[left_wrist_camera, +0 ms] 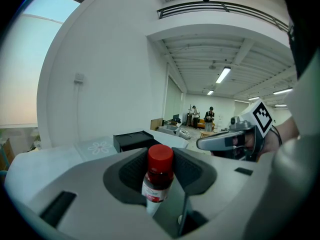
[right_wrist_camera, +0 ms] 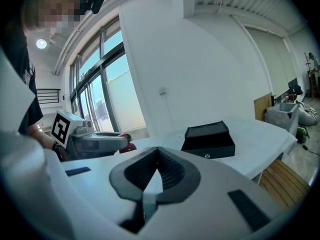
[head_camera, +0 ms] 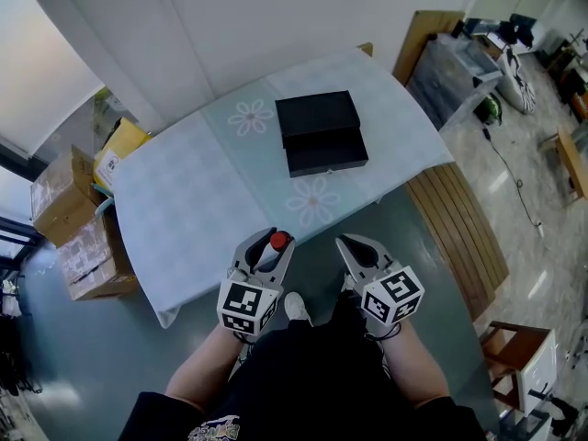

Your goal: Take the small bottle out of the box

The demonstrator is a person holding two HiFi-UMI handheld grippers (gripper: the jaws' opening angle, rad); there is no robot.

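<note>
A small clear bottle (left_wrist_camera: 159,176) with a red cap (head_camera: 279,241) stands upright between the jaws of my left gripper (head_camera: 272,248), which is shut on it, held off the near edge of the table. The black box (head_camera: 320,131) lies closed on the far middle of the white tablecloth (head_camera: 184,209), well beyond both grippers; it also shows as the black box (left_wrist_camera: 134,140) and the black box (right_wrist_camera: 209,139). My right gripper (head_camera: 356,251) hangs beside the left one, shut with nothing between its jaws. The right gripper (left_wrist_camera: 227,140) shows from the left gripper view.
Cardboard boxes (head_camera: 78,219) are stacked on the floor left of the table. A wooden bench (head_camera: 459,232) runs along the table's right side. A person's legs and shoe (head_camera: 296,309) are below the grippers. Two people (left_wrist_camera: 200,118) stand far back in the room.
</note>
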